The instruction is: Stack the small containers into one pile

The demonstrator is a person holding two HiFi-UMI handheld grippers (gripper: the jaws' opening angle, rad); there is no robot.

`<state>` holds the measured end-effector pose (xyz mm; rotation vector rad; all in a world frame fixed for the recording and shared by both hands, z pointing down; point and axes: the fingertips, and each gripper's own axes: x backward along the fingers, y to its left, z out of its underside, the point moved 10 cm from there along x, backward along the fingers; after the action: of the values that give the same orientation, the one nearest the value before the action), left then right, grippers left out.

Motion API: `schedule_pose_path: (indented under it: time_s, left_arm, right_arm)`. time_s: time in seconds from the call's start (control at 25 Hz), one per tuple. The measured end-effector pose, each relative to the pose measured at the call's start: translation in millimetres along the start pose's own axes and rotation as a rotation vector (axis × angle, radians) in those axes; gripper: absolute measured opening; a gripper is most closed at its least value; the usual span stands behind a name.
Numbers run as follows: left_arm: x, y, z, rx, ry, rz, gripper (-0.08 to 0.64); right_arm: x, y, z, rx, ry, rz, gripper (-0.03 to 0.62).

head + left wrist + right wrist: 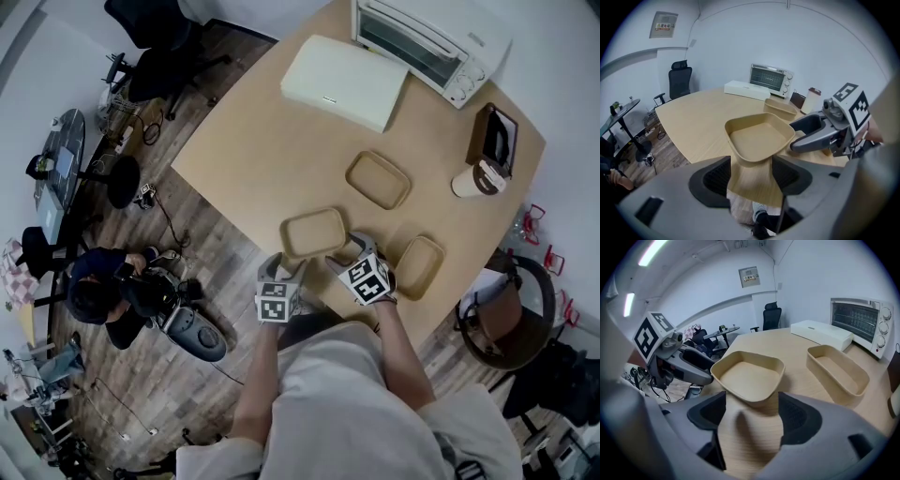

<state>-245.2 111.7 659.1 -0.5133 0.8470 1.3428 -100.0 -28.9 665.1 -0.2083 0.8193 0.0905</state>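
With fingers wide and empty on my left gripper [281, 270] and right gripper [354, 246], I'd pinch the rim of the container [314, 232] nearest the bench [244, 141] edge squarely (its walls look thin).

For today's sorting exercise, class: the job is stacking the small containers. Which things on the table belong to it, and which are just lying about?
Belong to the job: near container, far container, right-hand container.

Just lying about: toaster oven, white box, lidded cup, dark box.
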Motion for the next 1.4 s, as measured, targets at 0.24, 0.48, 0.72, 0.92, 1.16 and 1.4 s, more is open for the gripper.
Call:
schedule_pose_path:
  time_s: [0.24, 0.48, 0.72, 0.92, 1.16, 1.4]
  left_arm:
    - [-1, -1, -7, 0.043, -0.013, 0.063, 0.299]
    - [-7, -4, -15, 0.01, -0.001, 0.046, 0.29]
    - [-4, -5, -19, -0.018, 0.001, 0.024, 0.27]
    - [9, -7, -28, -0.05, -0.015, 0.028, 0.264]
    - [18, -20, -47, -0.092, -0.044, 0.038, 0.259]
    - [12, -27, -74, -0.182, -0.078, 0.115, 0.216]
  right_arm:
    - [-5, 1, -5, -0.012, -0.016, -0.008, 0.38]
    - [-6, 1, -5, -0.018, -0.018, 0.001, 0.342]
    - [-2, 6, -9, 0.002, -0.019, 0.027, 0.313]
    - [11, 10, -16, -0.007, -0.056, 0.048, 0.302]
    - [30, 11, -15, -0.083, -0.087, 0.09, 0.287]
    - [50, 5, -6, -0.199, -0.102, 0.164, 0.288]
